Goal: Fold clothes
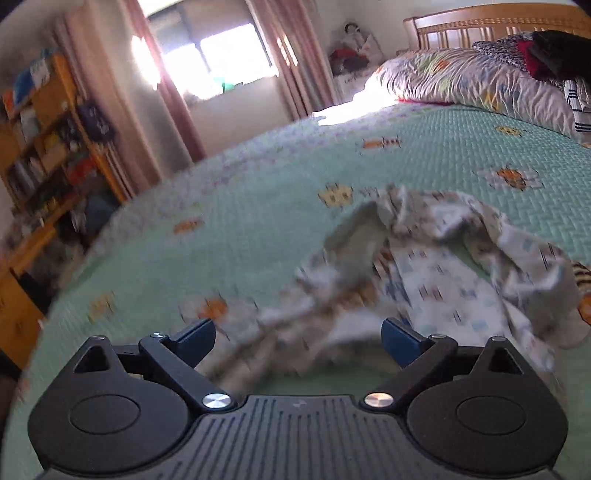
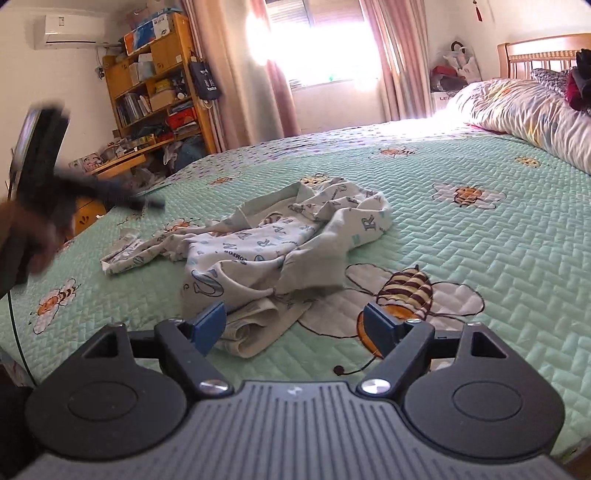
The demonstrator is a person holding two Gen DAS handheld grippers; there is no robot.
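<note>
We see a bedroom; on the green bedspread [image 2: 480, 258] lies one crumpled garment [image 2: 266, 240], centre-near. Both grippers, left [image 1: 298, 338] and right [image 2: 293, 323], gape empty. Only the right view shows the shelf's [image 2: 155, 85] air conditioner [image 2: 68, 31].

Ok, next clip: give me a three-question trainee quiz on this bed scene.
1. True or false: the printed garment lies neatly folded on the green bedspread.
2. Are the right tongs (a) shut on cloth, (b) open with nothing gripped, or (c) out of view?
3. Fill in: the bedspread is printed with ____.

Key: 1 false, it lies crumpled; 2 b; 3 bees.
</note>
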